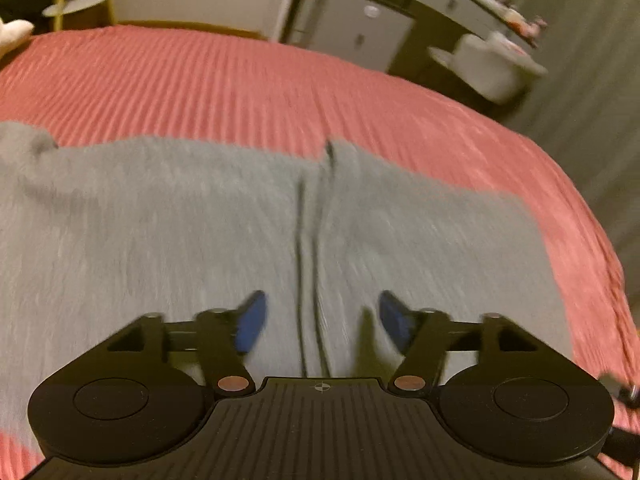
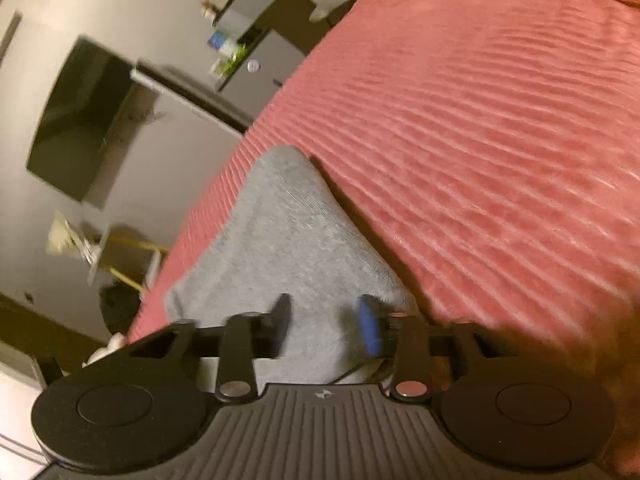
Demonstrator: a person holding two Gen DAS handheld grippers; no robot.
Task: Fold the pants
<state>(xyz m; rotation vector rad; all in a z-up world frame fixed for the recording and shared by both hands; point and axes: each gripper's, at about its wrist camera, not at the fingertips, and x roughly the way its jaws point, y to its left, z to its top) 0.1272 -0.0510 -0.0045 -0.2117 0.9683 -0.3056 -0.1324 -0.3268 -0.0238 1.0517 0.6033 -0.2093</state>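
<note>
Grey pants [image 1: 200,220] on red bedspread [image 1: 200,80]; left tongs [image 1: 320,316] spread, right tongs [image 2: 326,320] parted.

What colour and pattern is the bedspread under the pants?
Salmon-pink ribbed bedspread, clearest in the right wrist view, under the grey pants.

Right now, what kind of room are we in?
Probably a bedroom: grey pants lie on a bed with a ribbed pink cover, a dark screen hangs on the wall, and a cluttered dresser stands nearby.

A bed [image 1: 240,80] with a ribbed pink cover fills the room; beyond it stand grey cabinets [image 1: 356,36], a dark television [image 2: 80,120] on a pale wall [image 2: 36,40].
</note>
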